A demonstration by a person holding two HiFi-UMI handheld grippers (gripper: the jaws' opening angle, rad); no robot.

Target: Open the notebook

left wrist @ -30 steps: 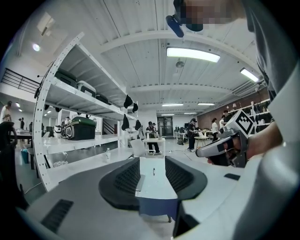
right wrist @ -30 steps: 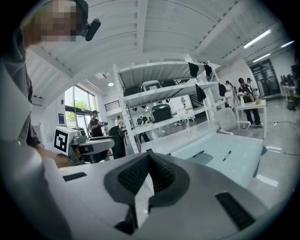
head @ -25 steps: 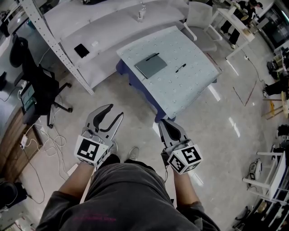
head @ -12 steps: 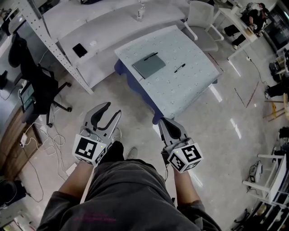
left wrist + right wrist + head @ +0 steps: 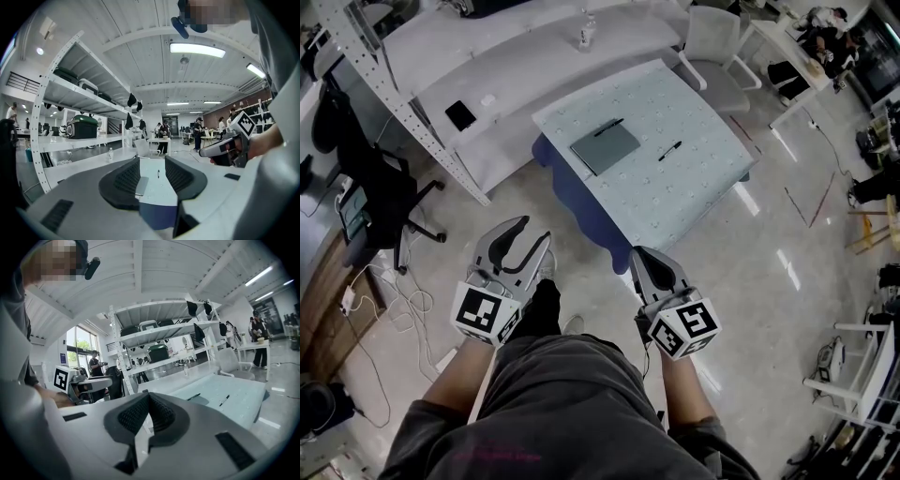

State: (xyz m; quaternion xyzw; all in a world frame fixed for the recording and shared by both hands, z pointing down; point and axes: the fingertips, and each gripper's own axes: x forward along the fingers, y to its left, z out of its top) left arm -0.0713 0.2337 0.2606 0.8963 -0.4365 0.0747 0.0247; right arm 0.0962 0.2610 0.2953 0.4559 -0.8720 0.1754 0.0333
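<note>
Task not started; notebook (image 5: 606,147) closed, flat on surface (image 5: 694,187), upper centre of head view; left gripper (image 5: 534,234) fingers released, empty; right gripper (image 5: 640,253) fingers clenched on nothing; both low in frame, well apart from notebook; approach and cover lift remain.

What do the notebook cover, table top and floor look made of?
Notebook: grey matte cover, no glare; likely card or faux leather, can't tell.
Table top: pale dotted covering that drapes dark blue over the edge; probably cloth or vinyl.
Floor: glossy, mirrors lights; polished tile or stone, seemingly.
</note>
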